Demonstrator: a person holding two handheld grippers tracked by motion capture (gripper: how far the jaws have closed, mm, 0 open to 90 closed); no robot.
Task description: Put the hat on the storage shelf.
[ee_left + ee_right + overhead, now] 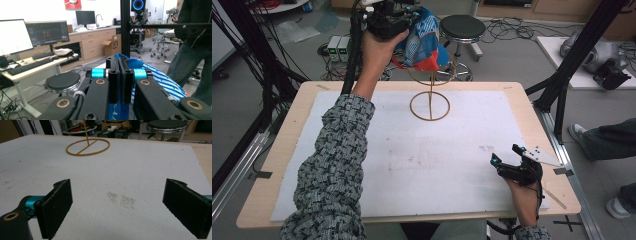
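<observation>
Left gripper [120,82] jaws pinched on blue striped cloth [160,81], black stool [63,81] beyond

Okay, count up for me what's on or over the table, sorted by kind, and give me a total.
Grippers: 2, the left gripper and the right gripper
Wire stands: 1, the wire stand
Cloth items: 1, the blue striped cloth, in the left gripper's jaws
Total: 4

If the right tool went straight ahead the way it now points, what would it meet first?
Probably the gold wire stand with its ring base, up the white mat and a little left of centre in the right tool view. The mat between looks bare; depth is unclear, so the open jaws might pass beside it.
</observation>
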